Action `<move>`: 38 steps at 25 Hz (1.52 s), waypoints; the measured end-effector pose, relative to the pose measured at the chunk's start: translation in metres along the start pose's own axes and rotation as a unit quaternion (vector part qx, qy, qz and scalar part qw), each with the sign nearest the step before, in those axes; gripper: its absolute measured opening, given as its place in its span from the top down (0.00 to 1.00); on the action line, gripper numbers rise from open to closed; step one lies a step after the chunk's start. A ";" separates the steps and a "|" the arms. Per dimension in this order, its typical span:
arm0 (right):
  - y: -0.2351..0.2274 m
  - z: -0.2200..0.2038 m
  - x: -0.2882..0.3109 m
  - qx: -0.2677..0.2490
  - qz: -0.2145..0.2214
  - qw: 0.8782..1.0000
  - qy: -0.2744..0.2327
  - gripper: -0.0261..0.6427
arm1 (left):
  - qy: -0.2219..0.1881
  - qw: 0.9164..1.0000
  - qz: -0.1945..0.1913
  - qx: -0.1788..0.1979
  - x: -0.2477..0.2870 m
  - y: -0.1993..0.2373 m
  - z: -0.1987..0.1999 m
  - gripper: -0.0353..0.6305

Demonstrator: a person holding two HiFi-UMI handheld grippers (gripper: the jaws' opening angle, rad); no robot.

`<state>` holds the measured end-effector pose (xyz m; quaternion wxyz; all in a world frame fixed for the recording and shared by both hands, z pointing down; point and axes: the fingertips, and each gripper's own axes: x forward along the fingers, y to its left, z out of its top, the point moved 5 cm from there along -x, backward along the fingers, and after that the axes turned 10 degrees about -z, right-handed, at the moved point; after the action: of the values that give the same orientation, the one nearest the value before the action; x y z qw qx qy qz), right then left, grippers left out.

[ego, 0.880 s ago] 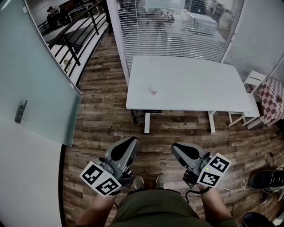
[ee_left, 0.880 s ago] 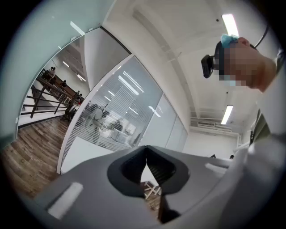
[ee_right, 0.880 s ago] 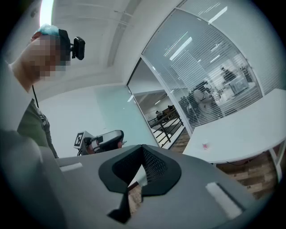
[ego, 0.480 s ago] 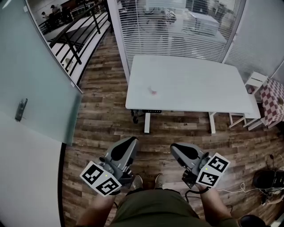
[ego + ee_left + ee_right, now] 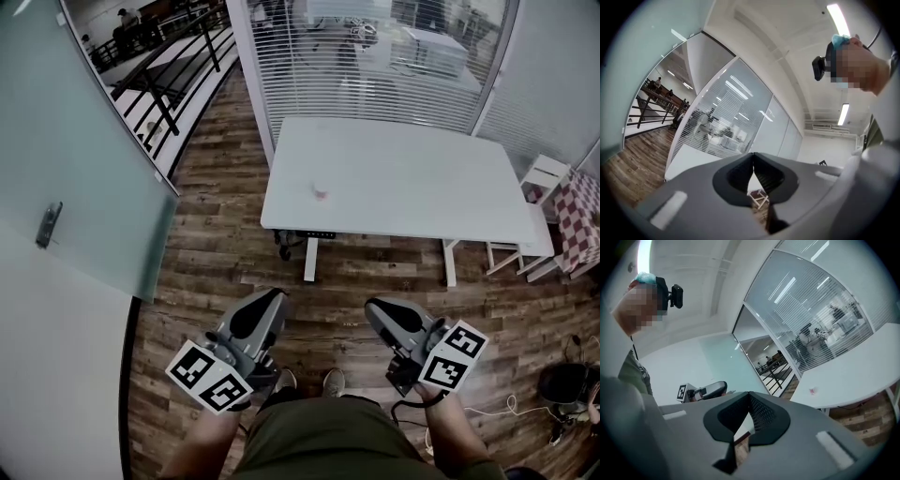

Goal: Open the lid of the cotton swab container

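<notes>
Nearest the body, just above the shoes (image 5: 333, 382), both grippers are being carried low. The left gripper (image 5: 266, 302) is being held with its jaws pressed fully together, and nothing is being gripped between them. The right gripper (image 5: 379, 311) is being carried the same way, jaws closed on each other and empty.

Against the pictures from the last second, neither gripper is being raised or stretched forward. Their places in the head view are being kept almost unchanged, while the scene beyond them is being shifted slightly. The near edge of the white table (image 5: 422, 178) is being drawn a little lower and leftward over the wooden floor (image 5: 225, 253). This is being read as a small step or head movement toward the table, not as a reach.

Farther off, the cotton swab container (image 5: 322, 193) is being shown as a small pale thing with a reddish part, standing alone on the left part of the table, well apart from both grippers. Its lid cannot be made out at this distance. Beyond it, the blinds (image 5: 375, 66) behind the glass wall are being seen.

The task is being judged as not yet begun, with the approach still being made.
</notes>
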<state>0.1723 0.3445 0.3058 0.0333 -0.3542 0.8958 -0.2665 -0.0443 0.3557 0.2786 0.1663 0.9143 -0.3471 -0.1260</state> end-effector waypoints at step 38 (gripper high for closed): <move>-0.071 0.003 0.056 0.027 -0.028 0.999 0.027 0.95 | 0.020 0.999 -0.005 -0.024 0.050 0.072 -0.014 0.94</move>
<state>0.1752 0.2633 0.3463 0.0112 -0.3705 0.8786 -0.3011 -0.0453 0.2741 0.3133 0.1943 0.9143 -0.3357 -0.1166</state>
